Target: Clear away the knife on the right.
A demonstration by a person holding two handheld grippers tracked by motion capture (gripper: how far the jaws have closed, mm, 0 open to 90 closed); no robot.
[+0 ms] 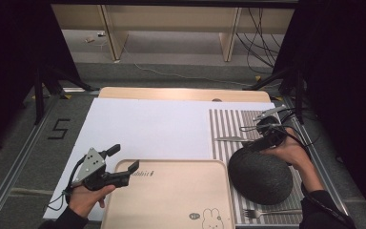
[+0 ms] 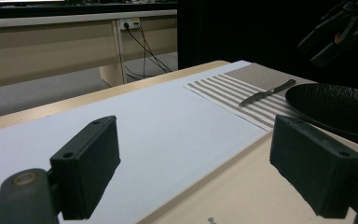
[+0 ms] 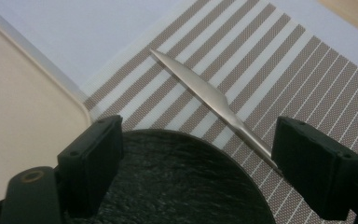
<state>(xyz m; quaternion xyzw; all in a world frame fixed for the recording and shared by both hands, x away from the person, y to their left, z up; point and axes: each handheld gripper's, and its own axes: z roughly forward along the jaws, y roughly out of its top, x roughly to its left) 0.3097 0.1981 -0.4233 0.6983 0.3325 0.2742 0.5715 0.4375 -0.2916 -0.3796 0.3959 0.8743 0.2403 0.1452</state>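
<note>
From the high view I have my right gripper (image 1: pixel 267 138) hovering at the far rim of the black plate (image 1: pixel 259 175), which sits on the striped placemat (image 1: pixel 228 125) at about 4 o'clock on the table. In the right gripper view its jaws stand wide apart and released, gripping nothing: the plate's dark, rough surface (image 3: pixel 177 182) fills the space between and below them, and the knife (image 3: pixel 205 95) lies on the placemat (image 3: pixel 279 70) just past the plate's rim, running from 11 o'clock down towards 4 o'clock, its handle end passing close by the jaw on that side (whether it touches the jaw I cannot tell). In the high view the knife (image 1: pixel 229 139) lies flat at the plate's 11 o'clock, just beside the rim, and a fork (image 1: pixel 262 213) lies on the placemat at the plate's 6 o'clock, near the table's near edge. My left gripper (image 1: pixel 124 159) is at about 8 o'clock, well apart from the plate, held in my left hand (image 1: pixel 88 195) at the far left corner of the beige tray (image 1: pixel 171 191), which carries a small rabbit drawing near its near edge. In the left gripper view those jaws are also spread open and empty, one over the white sheet (image 2: pixel 158 121) and the other over the tray (image 2: pixel 242 186), with the plate (image 2: pixel 335 107), knife (image 2: pixel 266 93) and the other gripper (image 2: pixel 340 30) farther off at 2 o'clock
</note>
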